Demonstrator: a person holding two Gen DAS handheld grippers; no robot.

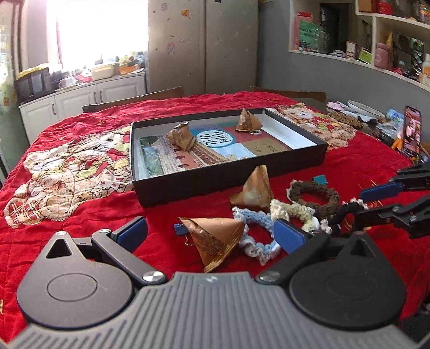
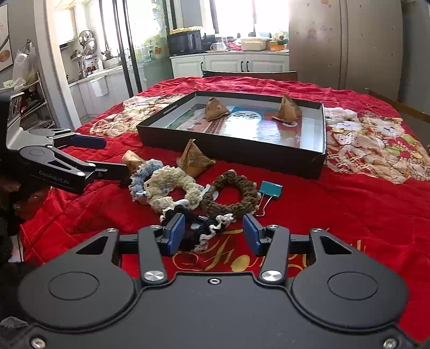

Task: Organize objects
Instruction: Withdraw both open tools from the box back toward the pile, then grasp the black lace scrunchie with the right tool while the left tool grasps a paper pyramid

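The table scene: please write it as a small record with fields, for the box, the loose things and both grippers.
surface: red quilt
box: open, two paper pyramids inside
outside box: two paper pyramids, four crocheted rings, teal binder clip
left gripper: open around the nearest paper pyramid
right gripper: open, black-and-white ring between its pads

Sunlit kitchen window, white cabinets, grey fridge, cluttered wall shelves.
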